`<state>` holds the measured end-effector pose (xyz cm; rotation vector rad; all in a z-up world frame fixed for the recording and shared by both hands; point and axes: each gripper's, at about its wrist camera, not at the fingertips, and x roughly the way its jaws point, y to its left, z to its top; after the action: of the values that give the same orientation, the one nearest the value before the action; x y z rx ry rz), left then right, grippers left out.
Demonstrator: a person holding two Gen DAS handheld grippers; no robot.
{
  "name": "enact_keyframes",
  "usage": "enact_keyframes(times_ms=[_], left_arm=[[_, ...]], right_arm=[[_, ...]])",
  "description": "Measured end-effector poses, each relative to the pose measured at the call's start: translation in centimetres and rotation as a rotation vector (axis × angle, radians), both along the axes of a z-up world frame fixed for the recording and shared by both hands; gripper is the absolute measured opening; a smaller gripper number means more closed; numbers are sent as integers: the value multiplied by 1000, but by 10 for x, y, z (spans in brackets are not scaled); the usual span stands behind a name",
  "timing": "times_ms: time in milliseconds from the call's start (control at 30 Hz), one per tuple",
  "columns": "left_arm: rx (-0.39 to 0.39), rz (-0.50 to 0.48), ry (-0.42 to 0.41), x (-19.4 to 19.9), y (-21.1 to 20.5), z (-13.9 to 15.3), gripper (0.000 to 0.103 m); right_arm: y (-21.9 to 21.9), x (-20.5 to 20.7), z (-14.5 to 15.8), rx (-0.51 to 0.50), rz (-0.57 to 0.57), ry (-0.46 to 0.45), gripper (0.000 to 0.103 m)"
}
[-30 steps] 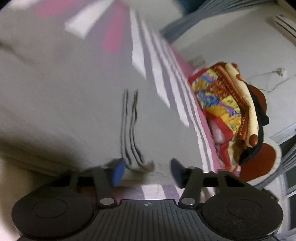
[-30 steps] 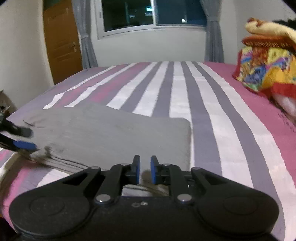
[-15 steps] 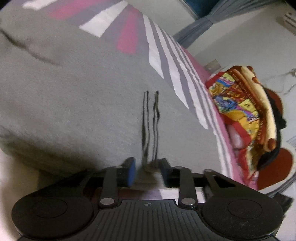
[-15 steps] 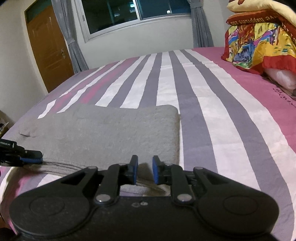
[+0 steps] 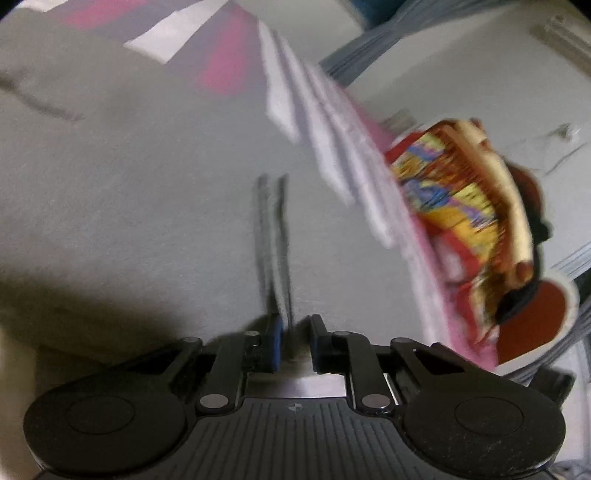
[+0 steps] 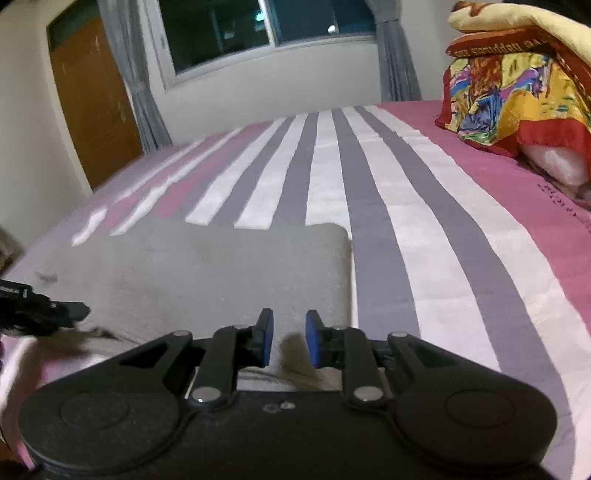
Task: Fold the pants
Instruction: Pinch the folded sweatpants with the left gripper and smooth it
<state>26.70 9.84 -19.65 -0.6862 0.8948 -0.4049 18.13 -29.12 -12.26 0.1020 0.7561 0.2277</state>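
Grey pants (image 6: 207,273) lie folded flat on the striped bed (image 6: 406,229). In the left wrist view the pants (image 5: 147,192) fill most of the frame, with two dark side stripes (image 5: 271,221) running toward my left gripper (image 5: 295,343). Its jaws are shut on the near edge of the pants at those stripes. My right gripper (image 6: 288,341) sits at the near right edge of the pants, jaws narrowly apart with grey cloth between them. The left gripper also shows at the left edge of the right wrist view (image 6: 40,314).
A pile of colourful blankets and a pillow (image 6: 517,92) sits at the bed's right side, also in the left wrist view (image 5: 480,229). A window with grey curtains (image 6: 266,29) and a wooden door (image 6: 96,107) stand beyond the bed.
My left gripper went from open to shut on the pants edge at the dark stripes. My right gripper's jaws widened slightly and it moved forward over the pants edge.
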Motion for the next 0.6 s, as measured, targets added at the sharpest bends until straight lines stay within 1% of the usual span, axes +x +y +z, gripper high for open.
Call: enact_keyframes(times_ms=[33, 67, 167, 267, 300, 333, 367, 400, 433, 467, 500, 567, 600], left_arm=[[-20, 3, 7, 0, 3, -4, 15], [-17, -1, 1, 1, 4, -3, 15], [26, -21, -19, -1, 0, 5, 15], [24, -28, -23, -3, 4, 4, 15], [32, -17, -30, -4, 5, 8, 15], [58, 1, -52, -6, 6, 14, 15], [103, 13, -91, -6, 3, 23, 15], [141, 3, -131, -4, -1, 33, 15], [159, -9, -147, 0, -5, 38, 15], [182, -25, -148, 7, -10, 40, 15], [227, -55, -132, 18, -20, 38, 15], [307, -96, -95, 36, -33, 29, 15], [317, -83, -92, 43, -34, 34, 15]], right_arm=[[1, 6, -13, -6, 7, 59, 16], [2, 8, -18, -13, 8, 58, 15], [3, 12, -15, -10, -3, 67, 15], [0, 11, -17, -5, 16, 60, 15], [-1, 11, -18, -3, 24, 58, 16], [-2, 12, -16, -1, 30, 59, 16], [-4, 12, -12, 5, 30, 52, 18], [-5, 13, -7, 19, 33, 30, 19], [-5, 12, -3, 27, 35, 13, 21], [-5, 17, -3, 31, 39, 0, 20], [-3, 23, -6, 18, 40, 6, 19], [2, 41, -20, -9, 37, 68, 18], [4, 48, -20, -13, 39, 77, 18]])
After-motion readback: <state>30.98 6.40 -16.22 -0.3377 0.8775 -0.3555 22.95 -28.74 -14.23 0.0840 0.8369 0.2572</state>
